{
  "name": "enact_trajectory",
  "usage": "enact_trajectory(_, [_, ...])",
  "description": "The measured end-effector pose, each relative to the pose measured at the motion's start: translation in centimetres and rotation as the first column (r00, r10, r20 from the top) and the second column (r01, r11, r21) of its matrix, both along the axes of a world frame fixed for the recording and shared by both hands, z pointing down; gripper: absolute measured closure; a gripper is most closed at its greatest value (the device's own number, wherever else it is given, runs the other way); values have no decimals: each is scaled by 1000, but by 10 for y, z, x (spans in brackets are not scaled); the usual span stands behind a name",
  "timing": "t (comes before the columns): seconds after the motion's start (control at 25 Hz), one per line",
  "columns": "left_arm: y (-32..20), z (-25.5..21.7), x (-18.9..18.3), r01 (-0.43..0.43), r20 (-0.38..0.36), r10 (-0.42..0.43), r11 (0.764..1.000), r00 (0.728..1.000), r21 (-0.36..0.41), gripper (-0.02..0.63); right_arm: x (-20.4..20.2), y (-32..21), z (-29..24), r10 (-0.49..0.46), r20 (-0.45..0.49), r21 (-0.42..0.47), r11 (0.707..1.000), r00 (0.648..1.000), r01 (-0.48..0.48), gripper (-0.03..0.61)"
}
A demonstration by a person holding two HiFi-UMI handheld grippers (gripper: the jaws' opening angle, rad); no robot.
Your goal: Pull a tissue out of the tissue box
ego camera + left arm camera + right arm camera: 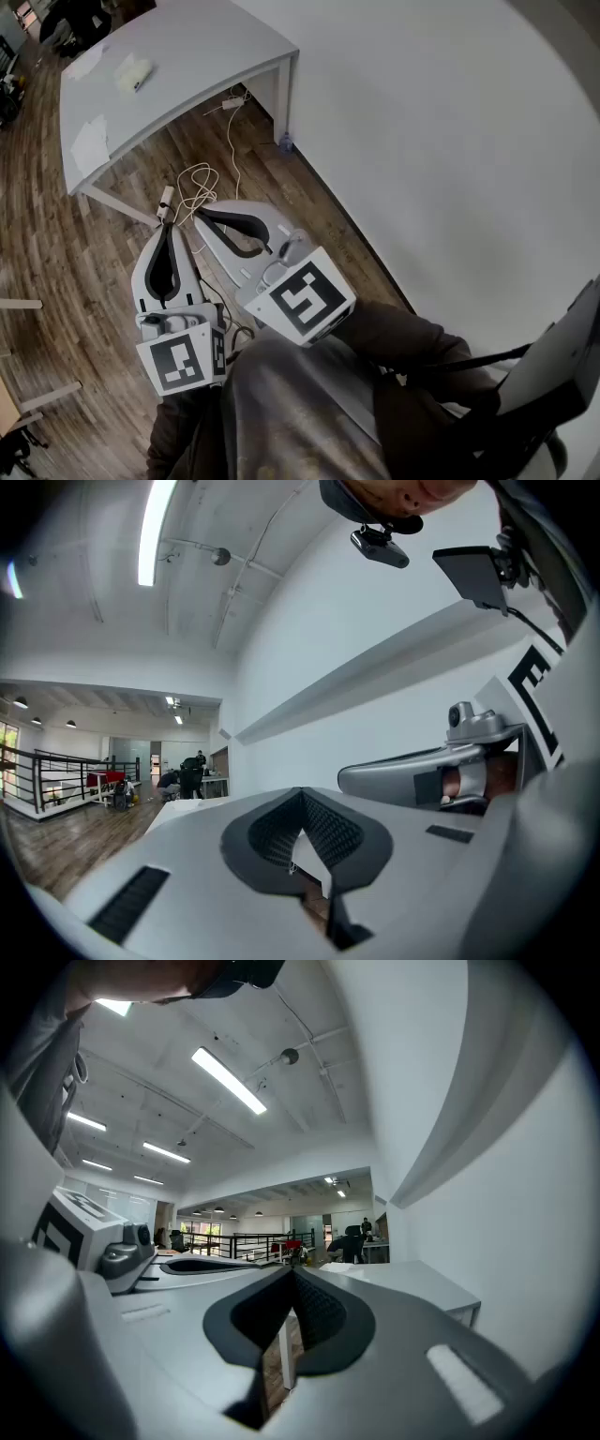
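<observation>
Hovering over plank flooring (56, 244), the white left gripper (167, 223) and right gripper (199, 216) press ribbed black pads (328, 829) together.

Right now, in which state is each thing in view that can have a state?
Left grey two-jaw claw: shut, empty.
Right grey two-jaw claw: shut, empty.
Long grey table: standing, white papers lying on it.
White cable: lying loose and curled on the wooden floor.
Pale lump on the table: too small to tell.

floor (56, 234): wood planks | table (187, 47): grey, beside white wall (450, 141) | cable (199, 178): on floor | light: strip lights (230, 1080) overhead
</observation>
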State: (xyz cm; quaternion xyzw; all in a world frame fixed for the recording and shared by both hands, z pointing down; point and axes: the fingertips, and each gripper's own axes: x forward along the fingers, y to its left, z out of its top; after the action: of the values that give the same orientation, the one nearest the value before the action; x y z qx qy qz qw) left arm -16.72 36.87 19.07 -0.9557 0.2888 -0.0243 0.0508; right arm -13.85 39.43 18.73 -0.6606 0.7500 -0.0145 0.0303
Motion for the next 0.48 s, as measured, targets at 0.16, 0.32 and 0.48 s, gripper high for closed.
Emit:
enact_trajectory(0.16, [6,11,12,-41,5,41,999,999,-17,615,12,5,4,24,-13,-5,1000,1000,-24,578])
enact_trajectory(0.32, [6,19,17,-42,22,43,999,999,-33,615,20,8,12,41,1,-27,999,999,-41,578])
enact_trajectory(0.48, [9,26,26,-36,44,38,998,998,-42,615,31,12,17,32,28,-31,999,999,-31,577])
